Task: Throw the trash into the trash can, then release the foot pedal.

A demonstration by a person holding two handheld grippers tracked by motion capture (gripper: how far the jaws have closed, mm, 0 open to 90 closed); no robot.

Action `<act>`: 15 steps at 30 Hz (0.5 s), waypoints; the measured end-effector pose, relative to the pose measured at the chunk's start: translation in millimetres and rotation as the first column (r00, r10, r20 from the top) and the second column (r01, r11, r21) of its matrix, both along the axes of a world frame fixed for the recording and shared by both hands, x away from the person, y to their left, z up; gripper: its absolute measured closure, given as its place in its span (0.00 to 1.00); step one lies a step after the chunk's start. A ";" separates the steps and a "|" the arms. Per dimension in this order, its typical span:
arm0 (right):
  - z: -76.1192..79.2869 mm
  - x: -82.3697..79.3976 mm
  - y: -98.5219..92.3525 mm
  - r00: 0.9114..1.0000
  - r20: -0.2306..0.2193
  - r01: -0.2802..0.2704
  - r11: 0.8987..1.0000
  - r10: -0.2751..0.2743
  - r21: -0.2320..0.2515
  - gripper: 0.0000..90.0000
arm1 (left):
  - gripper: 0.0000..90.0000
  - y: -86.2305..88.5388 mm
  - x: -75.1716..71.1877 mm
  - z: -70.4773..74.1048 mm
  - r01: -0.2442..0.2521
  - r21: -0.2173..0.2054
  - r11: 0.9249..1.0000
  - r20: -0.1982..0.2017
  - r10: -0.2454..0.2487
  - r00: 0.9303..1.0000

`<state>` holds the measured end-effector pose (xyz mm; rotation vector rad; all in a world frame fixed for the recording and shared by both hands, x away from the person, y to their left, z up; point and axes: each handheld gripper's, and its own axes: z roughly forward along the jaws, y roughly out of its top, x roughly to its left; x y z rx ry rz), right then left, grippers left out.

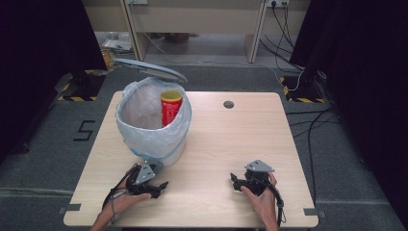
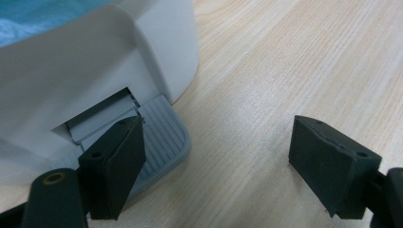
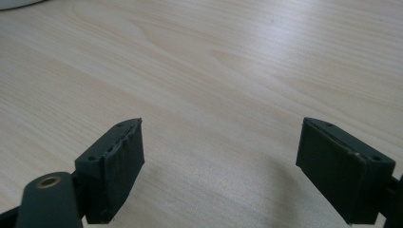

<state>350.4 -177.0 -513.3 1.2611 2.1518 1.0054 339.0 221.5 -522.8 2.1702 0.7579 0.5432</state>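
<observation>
A white pedal bin [image 1: 154,126] lined with a pale blue bag stands on the left half of the wooden table [image 1: 231,139], its grey lid [image 1: 150,70] raised. A red and yellow can [image 1: 170,108] stands inside it. My left gripper [image 1: 155,184] is open near the table's front, just before the bin. In the left gripper view the bin's grey ribbed pedal [image 2: 159,137] lies beside the left jaw, and the left gripper [image 2: 216,166] holds nothing. My right gripper [image 1: 236,183] rests open at the front right, and in its own view the right gripper [image 3: 221,166] frames bare wood.
A round cable hole [image 1: 228,104] sits near the table's far edge. Beyond the table are a desk [image 1: 192,19], loose cables [image 1: 288,29] on the floor and black curtains at both sides. Yellow-black tape [image 1: 77,98] marks the floor.
</observation>
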 end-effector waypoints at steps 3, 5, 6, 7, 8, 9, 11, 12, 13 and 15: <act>-0.5 -0.9 0.3 1.000 -0.001 0.002 1.000 -0.002 -0.005 0.18 | 0.21 -0.1 0.0 0.0 -0.001 -0.001 1.000 0.000 0.001 1.000; -1.8 -1.3 0.8 1.000 -0.009 0.002 1.000 -0.003 -0.015 0.18 | 0.21 0.0 0.0 0.0 0.000 0.000 1.000 0.000 0.000 1.000; -2.6 -1.0 1.0 1.000 -0.017 0.002 1.000 -0.003 -0.027 0.18 | 0.21 -0.1 0.0 0.0 -0.001 0.000 1.000 0.000 0.001 1.000; -2.6 -1.3 1.0 1.000 -0.022 0.004 0.999 -0.005 -0.039 0.18 | 0.21 0.0 0.0 0.1 0.000 0.001 1.000 -0.002 0.000 1.000; -2.8 -1.4 1.0 1.000 -0.023 0.005 0.999 -0.006 -0.044 0.18 | 0.21 -0.1 0.0 -0.1 -0.001 -0.001 1.000 0.000 0.001 1.000; -3.1 -1.3 1.1 1.000 -0.027 0.006 0.999 -0.007 -0.047 0.18 | 0.21 0.0 0.0 0.2 0.000 0.001 1.000 -0.002 0.000 1.000; -3.5 -1.2 0.7 0.999 -0.038 0.013 0.998 -0.016 -0.059 0.17 | 0.21 0.1 0.0 0.4 0.001 0.003 1.000 -0.003 -0.001 1.000; -3.5 -1.1 0.0 0.999 -0.045 0.011 0.998 -0.013 -0.056 0.17 | 0.21 -0.1 0.0 0.0 -0.001 0.001 1.000 0.001 0.001 1.000; -3.5 -0.9 -0.6 0.999 -0.052 0.010 0.999 -0.013 -0.052 0.17 | 0.21 -0.2 -0.2 0.1 -0.001 0.000 1.000 -0.004 0.001 1.000; -3.8 -0.3 -1.8 0.998 -0.059 0.009 0.999 -0.012 -0.041 0.17 | 0.21 -0.3 -0.2 0.3 -0.001 0.001 1.000 -0.005 0.001 1.000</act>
